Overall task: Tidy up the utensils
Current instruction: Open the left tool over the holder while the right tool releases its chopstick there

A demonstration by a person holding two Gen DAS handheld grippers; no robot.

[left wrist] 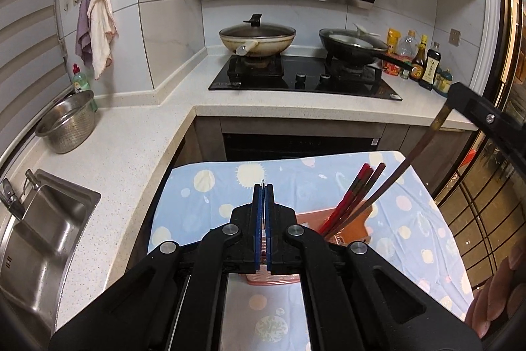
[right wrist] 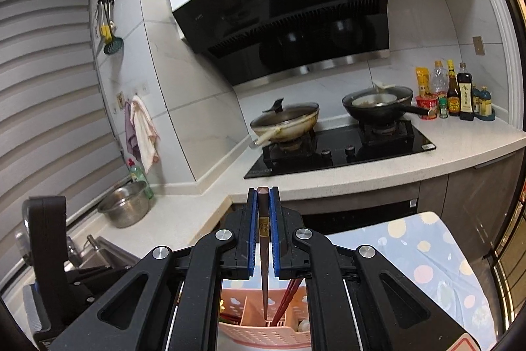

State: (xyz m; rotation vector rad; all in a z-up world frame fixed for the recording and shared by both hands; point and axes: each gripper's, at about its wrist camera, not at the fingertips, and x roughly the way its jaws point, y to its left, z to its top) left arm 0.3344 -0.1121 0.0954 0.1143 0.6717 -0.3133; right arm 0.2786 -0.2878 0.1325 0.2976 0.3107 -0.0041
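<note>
A pink slotted utensil basket [left wrist: 358,216] stands on the table's blue patterned cloth [left wrist: 210,186], with several red chopsticks [left wrist: 356,193] leaning in it. My right gripper [right wrist: 263,196] is shut on a dark brown chopstick [right wrist: 263,239]. The chopstick hangs point-down, and its tip reaches into the basket [right wrist: 250,334] beside the red chopsticks [right wrist: 289,295]. In the left wrist view the right gripper [left wrist: 455,96] holds that brown chopstick [left wrist: 407,160] up and to the right of the basket. My left gripper [left wrist: 263,191] is shut just left of the basket, with only a tiny silvery sliver showing at its tips.
An L-shaped counter [left wrist: 138,134] carries a steel sink [left wrist: 42,239], a steel colander [left wrist: 67,124] and a hob [left wrist: 305,81] with two pans. Sauce bottles [left wrist: 424,61] stand at the far right. Glass doors [left wrist: 486,186] flank the table.
</note>
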